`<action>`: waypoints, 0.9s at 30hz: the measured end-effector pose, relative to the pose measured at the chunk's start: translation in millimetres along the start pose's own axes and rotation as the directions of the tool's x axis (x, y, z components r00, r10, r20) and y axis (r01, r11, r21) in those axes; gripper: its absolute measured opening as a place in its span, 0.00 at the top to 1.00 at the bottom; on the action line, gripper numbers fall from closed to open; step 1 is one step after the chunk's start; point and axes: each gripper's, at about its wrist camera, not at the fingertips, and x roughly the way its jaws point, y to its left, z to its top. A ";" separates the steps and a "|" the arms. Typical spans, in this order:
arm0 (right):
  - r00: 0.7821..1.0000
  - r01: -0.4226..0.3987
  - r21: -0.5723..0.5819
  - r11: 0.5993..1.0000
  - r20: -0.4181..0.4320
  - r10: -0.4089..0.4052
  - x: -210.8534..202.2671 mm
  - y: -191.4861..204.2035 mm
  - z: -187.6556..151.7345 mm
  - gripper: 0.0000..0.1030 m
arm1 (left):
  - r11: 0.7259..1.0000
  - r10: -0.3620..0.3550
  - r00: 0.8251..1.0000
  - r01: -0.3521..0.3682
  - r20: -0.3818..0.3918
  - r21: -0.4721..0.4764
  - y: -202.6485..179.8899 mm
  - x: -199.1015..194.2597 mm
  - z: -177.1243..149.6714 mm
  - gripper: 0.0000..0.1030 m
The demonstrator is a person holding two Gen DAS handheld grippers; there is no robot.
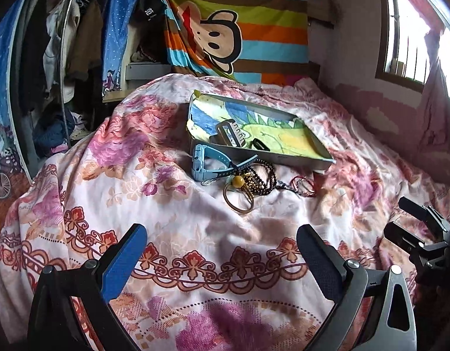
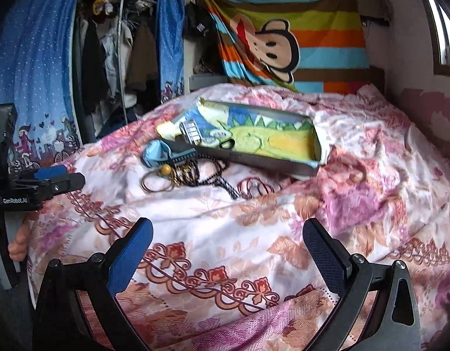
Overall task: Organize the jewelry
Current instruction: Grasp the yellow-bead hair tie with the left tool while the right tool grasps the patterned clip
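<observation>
Jewelry heaped on floral quilt just in front of shallow grey tray lined w/ dinosaur drawing: light-blue kids' watch at left, strap against tray's near wall; amber-bead ring w/ thin brown bangles; dark beaded strands bunched in middle; thin red hoops at right. Inside tray: rectangular metal-band watch plus small dark piece. Left gripper and right gripper both spread wide, gripping nothing, low over quilt, well short of pile.
</observation>
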 end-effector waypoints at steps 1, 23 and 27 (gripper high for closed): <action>1.000 -0.005 0.008 1.000 -0.012 0.005 4.2 -1.8 0.9 0.02 | 1.000 -0.003 1.000 0.003 -0.009 0.003 0.6 4.0 0.9 0.00; 0.927 -0.268 -0.022 0.963 -0.278 0.251 134.2 -15.0 48.3 0.31 | 0.982 -0.174 0.969 0.157 -0.175 -0.106 16.7 120.0 45.1 0.10; 0.908 -0.307 -0.025 0.951 -0.306 0.285 154.2 -12.9 50.0 0.53 | 0.977 -0.201 0.959 0.182 -0.201 -0.106 14.1 126.6 42.5 0.30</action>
